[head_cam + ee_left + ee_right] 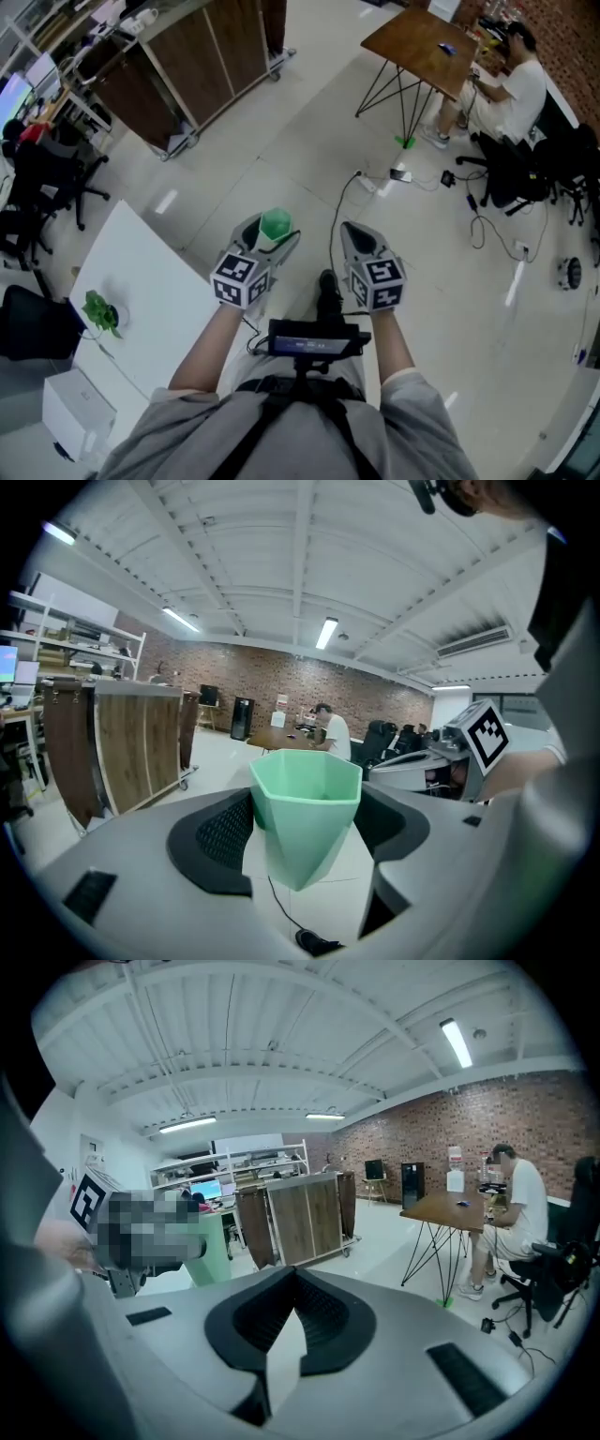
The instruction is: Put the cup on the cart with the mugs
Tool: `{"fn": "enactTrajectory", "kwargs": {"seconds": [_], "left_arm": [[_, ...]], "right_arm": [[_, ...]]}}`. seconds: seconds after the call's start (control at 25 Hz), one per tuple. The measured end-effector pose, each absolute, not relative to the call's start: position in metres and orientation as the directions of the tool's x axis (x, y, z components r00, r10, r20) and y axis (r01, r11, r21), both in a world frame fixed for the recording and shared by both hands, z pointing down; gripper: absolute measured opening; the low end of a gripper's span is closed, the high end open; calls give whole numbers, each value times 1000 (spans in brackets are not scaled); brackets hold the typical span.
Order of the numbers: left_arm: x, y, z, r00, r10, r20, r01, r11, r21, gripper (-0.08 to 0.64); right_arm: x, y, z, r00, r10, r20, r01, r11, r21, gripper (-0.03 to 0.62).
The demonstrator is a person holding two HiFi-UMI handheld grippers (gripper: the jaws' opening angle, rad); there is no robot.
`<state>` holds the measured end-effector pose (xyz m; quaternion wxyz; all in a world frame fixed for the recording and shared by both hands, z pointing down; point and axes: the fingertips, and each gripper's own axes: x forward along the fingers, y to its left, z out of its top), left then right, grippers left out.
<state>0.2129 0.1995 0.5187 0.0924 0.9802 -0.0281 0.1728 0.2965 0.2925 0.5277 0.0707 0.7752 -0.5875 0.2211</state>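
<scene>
A pale green faceted cup (275, 225) stands upright between the jaws of my left gripper (270, 240), which is shut on it and held in the air over the floor. In the left gripper view the cup (305, 808) fills the gap between the black pads (223, 832), rim up. My right gripper (354, 236) hangs level beside it, a little to the right. Its pads (323, 1312) meet at the tip with nothing between them. The right gripper view shows the cup (208, 1252) at the left. No mugs can be made out.
A wheeled wood-panelled cart (202, 56) stands far ahead to the left. A white table (141, 291) with a small green plant (99, 312) lies at my left. A wooden table (422, 47) with a seated person (511, 89), office chairs and floor cables (375, 183) are ahead right.
</scene>
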Motion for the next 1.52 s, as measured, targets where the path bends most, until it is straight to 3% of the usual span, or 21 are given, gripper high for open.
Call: {"fn": "enactTrajectory", "kwargs": {"seconds": [0.4,0.68,1.0,1.52], "left_arm": [[309,115,501,912,-238,334,-301,-941,151,337],[330,44,486,877,-346,335,-403,-907,120,337],[345,-68,488,843,-421,336,-483,-866,127,337],[385,-277,465,843,-436,314,-495,-859,135,337]], "right_arm": [[418,200,505,34,-917,398,-985,-98,-143,8],[446,124,495,-82,-927,366,-986,21,-168,6],[461,0,496,-189,-911,366,-977,136,-166,8],[497,-225,469,-231,-907,352,-972,199,-126,8]]}}
